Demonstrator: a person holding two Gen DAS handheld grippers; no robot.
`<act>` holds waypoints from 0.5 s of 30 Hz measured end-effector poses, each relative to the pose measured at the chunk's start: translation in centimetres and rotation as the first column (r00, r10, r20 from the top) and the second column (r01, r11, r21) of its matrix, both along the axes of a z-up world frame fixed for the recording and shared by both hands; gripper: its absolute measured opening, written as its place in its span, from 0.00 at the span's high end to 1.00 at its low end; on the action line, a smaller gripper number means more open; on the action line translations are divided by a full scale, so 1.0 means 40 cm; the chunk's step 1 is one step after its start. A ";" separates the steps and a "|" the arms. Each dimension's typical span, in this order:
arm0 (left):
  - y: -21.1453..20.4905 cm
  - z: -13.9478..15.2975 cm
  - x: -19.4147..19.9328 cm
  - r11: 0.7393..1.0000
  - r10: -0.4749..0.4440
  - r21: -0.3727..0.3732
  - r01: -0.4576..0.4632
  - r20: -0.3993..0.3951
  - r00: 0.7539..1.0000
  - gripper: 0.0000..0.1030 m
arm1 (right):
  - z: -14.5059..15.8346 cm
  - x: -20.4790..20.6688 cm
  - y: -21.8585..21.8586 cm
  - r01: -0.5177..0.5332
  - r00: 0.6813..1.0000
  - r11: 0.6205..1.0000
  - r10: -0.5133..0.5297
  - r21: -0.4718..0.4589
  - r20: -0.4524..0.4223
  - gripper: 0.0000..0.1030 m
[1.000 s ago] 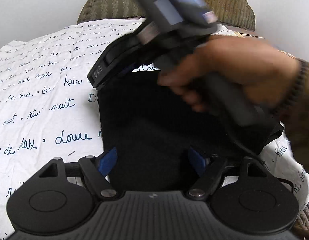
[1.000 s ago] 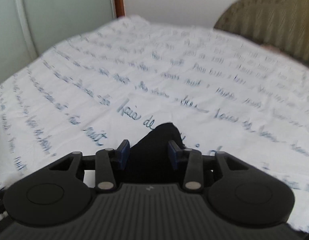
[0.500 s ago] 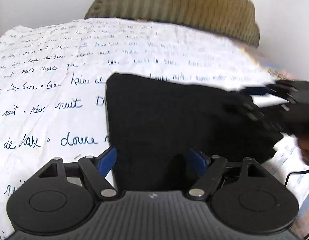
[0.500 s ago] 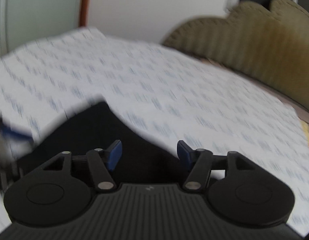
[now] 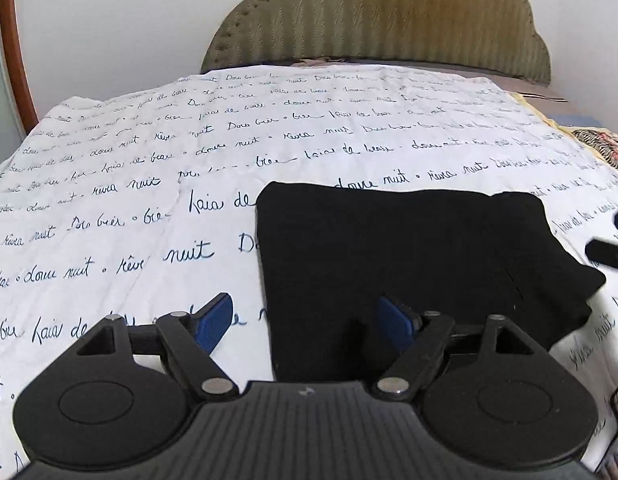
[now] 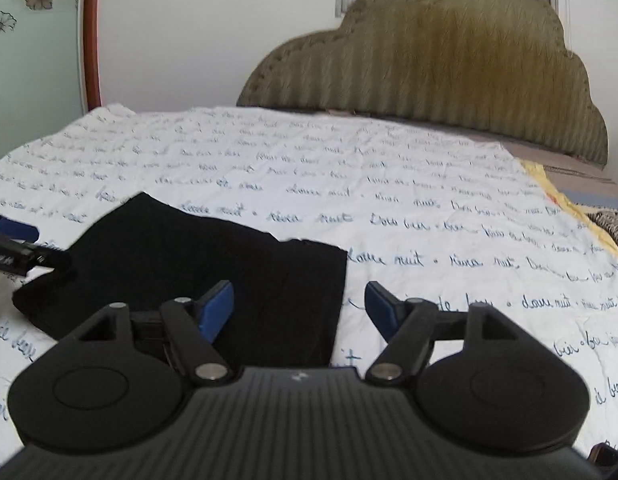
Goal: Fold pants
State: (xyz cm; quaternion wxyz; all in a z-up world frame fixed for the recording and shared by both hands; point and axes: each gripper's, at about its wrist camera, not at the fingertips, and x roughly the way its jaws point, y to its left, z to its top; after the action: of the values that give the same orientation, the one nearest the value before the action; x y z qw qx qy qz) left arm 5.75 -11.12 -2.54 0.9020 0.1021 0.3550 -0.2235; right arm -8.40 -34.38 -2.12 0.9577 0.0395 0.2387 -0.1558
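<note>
The black pants [image 5: 409, 256] lie folded into a flat rectangle on the white bedsheet [image 5: 149, 184]. They also show in the right wrist view [image 6: 213, 264]. My left gripper [image 5: 307, 322] is open and empty, low over the pants' near left corner. My right gripper [image 6: 299, 308] is open and empty over the pants' near right edge. The right gripper's tip shows at the left wrist view's right edge [image 5: 613, 248], and the left gripper's tip at the right wrist view's left edge [image 6: 17, 248].
The bedsheet [image 6: 389, 184] has blue handwriting print. An olive padded headboard [image 5: 381, 24] stands at the far end against a white wall. A striped patterned cloth [image 5: 601, 144] lies at the bed's right edge. A wooden door frame [image 6: 92, 32] stands at the left.
My right gripper let go of the pants corner, opened, and pulled back to the right side. The left gripper backed off slightly to the left. The pants now lie flat.
</note>
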 end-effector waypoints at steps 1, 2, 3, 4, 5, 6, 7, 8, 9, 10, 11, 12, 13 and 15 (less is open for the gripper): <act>-0.013 0.000 0.003 1.000 0.011 0.010 -0.011 0.002 1.000 0.23 | -0.006 0.008 0.010 0.019 1.000 1.000 -0.019 0.001 0.006 0.10; -0.026 -0.002 0.004 0.999 0.025 0.025 -0.025 0.009 1.000 0.23 | -0.013 0.018 0.021 0.030 1.000 1.000 -0.030 0.005 0.006 0.08; -0.038 -0.007 0.007 0.999 0.032 0.044 -0.032 0.018 0.999 0.23 | -0.021 0.030 0.035 0.039 0.999 0.999 -0.039 0.008 0.001 0.07; -0.050 -0.010 0.002 0.998 0.031 0.062 -0.033 0.028 0.999 0.23 | -0.026 0.037 0.049 0.051 0.999 0.999 -0.051 0.011 0.003 0.03; -0.059 -0.013 -0.004 0.996 0.027 0.078 -0.030 0.038 0.999 0.23 | -0.029 0.040 0.060 0.065 0.998 0.998 -0.065 0.019 0.012 0.00; -0.070 -0.018 -0.008 0.995 0.023 0.094 -0.028 0.049 0.999 0.23 | -0.032 0.045 0.070 0.070 0.997 0.997 -0.070 0.030 0.018 0.00; -0.079 -0.021 -0.015 0.994 0.020 0.110 -0.027 0.058 0.998 0.23 | -0.033 0.051 0.079 0.067 0.998 0.997 -0.067 0.041 0.015 0.00; -0.087 -0.024 -0.021 0.992 0.017 0.125 -0.025 0.063 0.998 0.23 | -0.037 0.055 0.089 0.064 0.998 0.997 -0.064 0.049 0.010 0.00; -0.093 -0.028 -0.024 0.990 0.015 0.137 -0.024 0.065 0.998 0.23 | -0.041 0.057 0.097 0.064 0.998 0.997 -0.065 0.051 0.002 0.00; -0.098 -0.033 -0.026 0.989 0.017 0.146 -0.026 0.065 0.998 0.23 | -0.048 0.057 0.106 0.067 0.998 0.997 -0.066 0.048 -0.013 0.00; -0.102 -0.036 -0.026 0.988 0.019 0.151 -0.028 0.062 0.998 0.23 | -0.054 0.063 0.111 0.068 0.997 0.997 -0.066 0.040 -0.035 0.00; -0.104 -0.041 -0.024 0.988 0.022 0.153 -0.030 0.057 0.998 0.23 | -0.062 0.067 0.114 0.073 0.996 0.997 -0.071 0.029 -0.051 0.00; -0.105 -0.044 -0.021 0.987 0.025 0.156 -0.033 0.050 0.998 0.23 | -0.070 0.069 0.113 0.080 0.995 0.996 -0.079 0.024 -0.065 0.00; -0.105 -0.052 -0.016 0.986 0.035 0.160 -0.041 0.037 0.999 0.23 | -0.086 0.074 0.110 0.099 0.990 0.995 -0.096 0.025 -0.099 0.00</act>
State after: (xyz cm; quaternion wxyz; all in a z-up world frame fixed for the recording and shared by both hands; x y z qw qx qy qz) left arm 5.11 -15.33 -4.62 0.9009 0.1714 0.3582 -0.1752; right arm -5.43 -29.98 -5.58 0.9354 0.0577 0.2855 -0.2006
